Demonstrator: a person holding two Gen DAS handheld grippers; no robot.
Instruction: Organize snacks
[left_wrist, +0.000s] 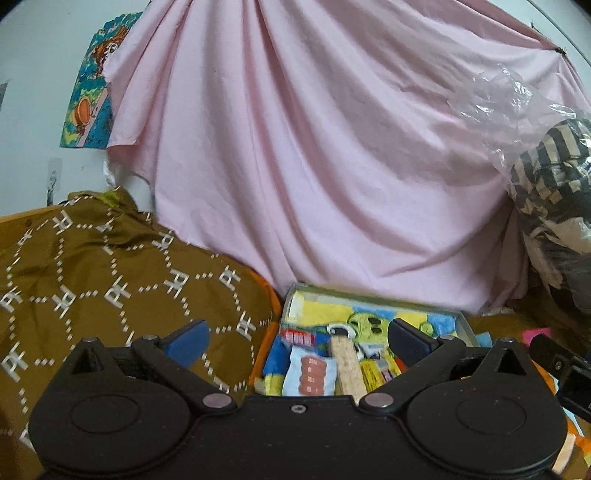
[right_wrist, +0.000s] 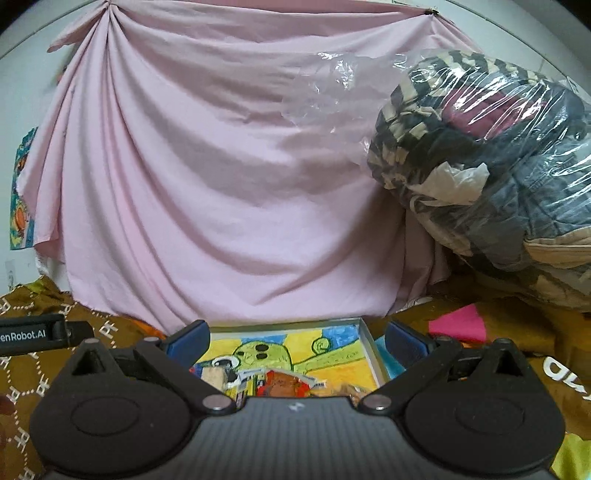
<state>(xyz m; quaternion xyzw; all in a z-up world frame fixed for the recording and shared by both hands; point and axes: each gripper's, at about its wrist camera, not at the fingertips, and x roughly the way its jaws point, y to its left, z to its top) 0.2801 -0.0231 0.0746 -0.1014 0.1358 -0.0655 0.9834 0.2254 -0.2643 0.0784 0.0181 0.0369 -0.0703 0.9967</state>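
Note:
A shallow box (left_wrist: 466, 325) with a bright cartoon lining sits low in the middle of both views (right_wrist: 371, 349). Snack packets lie inside it: a pale blue packet with pink rounds (left_wrist: 310, 373), a tan cork-patterned stick (left_wrist: 347, 365), a yellow packet (left_wrist: 375, 371) and a red-and-white wrapper (left_wrist: 297, 338). The right wrist view shows a red packet (right_wrist: 284, 384) and the tan stick's end (right_wrist: 213, 376). My left gripper (left_wrist: 297, 338) hangs open over the box, holding nothing. My right gripper (right_wrist: 297, 338) is open over it too, also bare.
A pink sheet (left_wrist: 314, 147) hangs behind the box. Brown patterned cloth (left_wrist: 92, 277) covers the surface to the left. A clear plastic bag of clothes (right_wrist: 498, 166) bulges at the right. Near it lies a pink paper (right_wrist: 460, 325).

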